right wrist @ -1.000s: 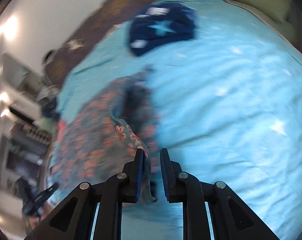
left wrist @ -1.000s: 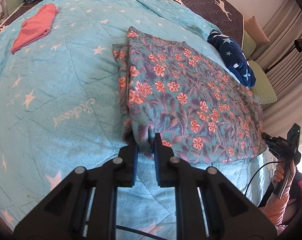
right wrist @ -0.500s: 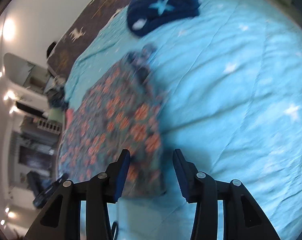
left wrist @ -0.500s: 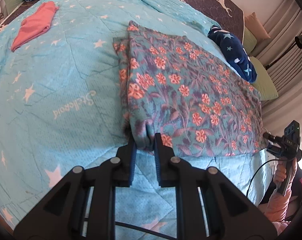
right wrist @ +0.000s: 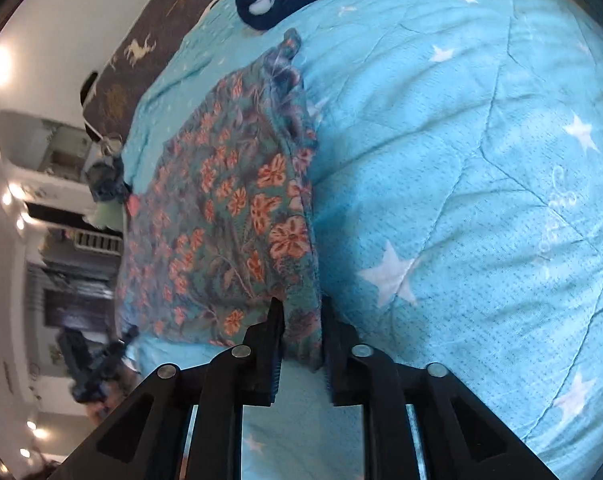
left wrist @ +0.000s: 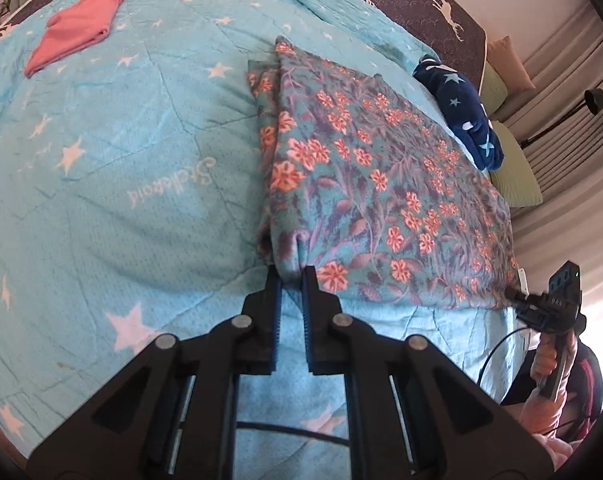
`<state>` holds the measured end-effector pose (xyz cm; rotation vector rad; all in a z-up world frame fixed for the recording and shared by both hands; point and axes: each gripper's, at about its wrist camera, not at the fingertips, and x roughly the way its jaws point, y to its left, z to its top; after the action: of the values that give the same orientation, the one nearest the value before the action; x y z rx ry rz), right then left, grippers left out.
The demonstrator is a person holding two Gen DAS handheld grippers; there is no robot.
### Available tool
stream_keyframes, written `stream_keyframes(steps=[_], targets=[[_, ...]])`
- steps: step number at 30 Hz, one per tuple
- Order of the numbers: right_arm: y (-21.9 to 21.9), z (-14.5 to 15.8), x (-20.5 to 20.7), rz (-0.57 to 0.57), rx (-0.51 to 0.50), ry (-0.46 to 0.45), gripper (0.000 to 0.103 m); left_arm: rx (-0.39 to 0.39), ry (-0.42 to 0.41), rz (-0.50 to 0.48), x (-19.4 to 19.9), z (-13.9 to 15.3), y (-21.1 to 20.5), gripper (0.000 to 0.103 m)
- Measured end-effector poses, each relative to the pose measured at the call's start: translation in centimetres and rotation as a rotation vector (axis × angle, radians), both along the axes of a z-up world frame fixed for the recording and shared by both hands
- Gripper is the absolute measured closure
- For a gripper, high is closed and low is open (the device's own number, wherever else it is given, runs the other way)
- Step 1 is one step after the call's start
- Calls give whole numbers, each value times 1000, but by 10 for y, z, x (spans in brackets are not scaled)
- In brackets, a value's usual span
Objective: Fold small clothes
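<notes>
Floral cloth point(left wrist: 373, 184) hides both grippers' fingertips: left gripper point(left wrist: 290, 276) pinches its near corner; right gripper point(right wrist: 301, 322), jaws wider, straddles another corner.

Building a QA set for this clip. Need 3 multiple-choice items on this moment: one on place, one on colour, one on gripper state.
1. Where does the navy star-print garment lie relative to the floral garment?
A. On top of it
B. Beyond its far edge, apart from it on the bedspread
C. Under it

2. What colour is the small garment at the far left of the left wrist view?
A. Pink
B. Yellow
C. White

3. What is the left gripper doing?
A. Wide open above the bedspread
B. Closed on a near corner of the floral garment
C. Holding the navy garment

Answers:
1 B: blue bedspread shows between the two garments.
2 A: it reads coral pink against the blue.
3 B: floral fabric is pinched between its nearly closed jaws. The right gripper straddles the other near corner.
</notes>
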<state>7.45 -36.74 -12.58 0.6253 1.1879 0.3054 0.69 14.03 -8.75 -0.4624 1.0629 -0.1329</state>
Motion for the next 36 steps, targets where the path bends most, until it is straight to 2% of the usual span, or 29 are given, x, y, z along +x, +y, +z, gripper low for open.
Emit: stream_keyframes(steps=[2,3,6,7,11,13,15,17,18,19,20,21,22,24,26,28,31,33,36], targets=[[-4,21,3,-47,-117,-75,69,34,-10,-10,-2,8,0,92],[-5,35,5,-79,-185,-137,60,62,-17,-5,-3,12,0,92],[2,62,20,-96,-267,-283,38,74,-58,34,-5,26,8,91],[7,64,25,-91,-281,-300,34,69,-71,44,-4,30,10,89],[32,59,67,18,-325,-320,34,101,-118,62,9,42,9,73],[39,52,82,47,-305,-307,34,117,-117,30,24,41,1,64],[51,38,103,81,-258,-262,34,145,-91,23,39,34,-5,62],[58,26,117,91,-259,-249,34,177,-69,19,55,25,-9,62],[60,22,123,73,-286,-245,50,199,-54,19,64,18,-10,62],[59,18,128,48,-322,-230,88,220,-32,19,71,10,-12,62],[53,9,136,16,-337,-188,91,234,-2,21,76,0,-11,59],[46,2,138,1,-280,-172,91,229,26,25,78,-9,-9,59],[39,-3,139,-5,-229,-163,92,212,11,32,75,-11,-6,59],[35,-2,137,1,-217,-181,92,212,-15,18,69,-8,-4,59],[31,2,134,-16,-225,-197,91,202,-18,21,65,-6,0,58],[26,8,128,-70,-253,-209,82,183,-13,39,64,-5,3,58],[27,22,113,-115,-365,-255,78,189,-21,52,58,-2,1,58],[34,28,98,-81,-360,-281,77,196,-27,57,53,0,0,58],[44,35,74,28,-236,-304,77,181,-49,56,45,7,-2,58]])
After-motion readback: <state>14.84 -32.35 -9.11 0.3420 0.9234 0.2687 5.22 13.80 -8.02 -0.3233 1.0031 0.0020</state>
